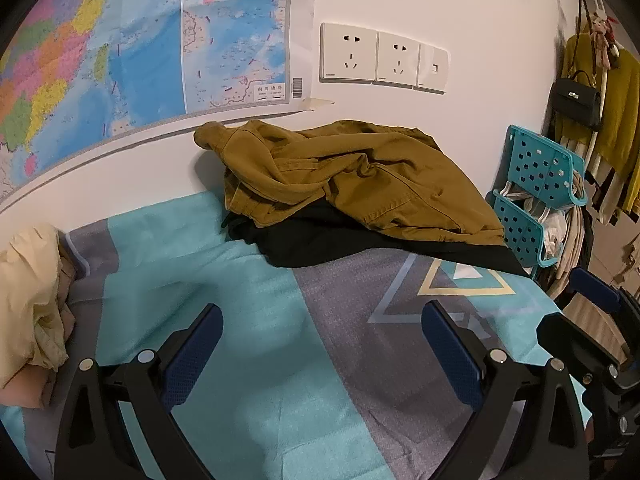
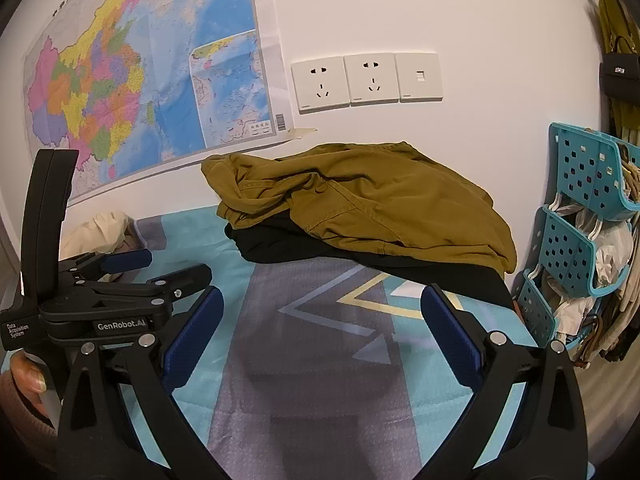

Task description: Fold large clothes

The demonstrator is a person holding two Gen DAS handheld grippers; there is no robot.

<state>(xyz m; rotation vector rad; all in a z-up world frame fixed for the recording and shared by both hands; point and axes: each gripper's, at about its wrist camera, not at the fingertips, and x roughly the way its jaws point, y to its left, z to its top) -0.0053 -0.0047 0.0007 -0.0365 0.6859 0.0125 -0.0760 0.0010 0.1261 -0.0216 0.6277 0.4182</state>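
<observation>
A crumpled mustard-brown garment lies on a black garment at the far side of the bed, against the wall; both show in the right wrist view, mustard-brown garment, black garment. My left gripper is open and empty above the bedsheet, well short of the pile. My right gripper is open and empty too, also short of the pile. The left gripper shows at the left of the right wrist view; the right gripper's fingers show at the right edge of the left wrist view.
The bed has a teal and grey patterned sheet. A pale yellow cloth lies bunched at the left. A teal perforated rack with bags stands at the right bed edge. A map and wall sockets are behind.
</observation>
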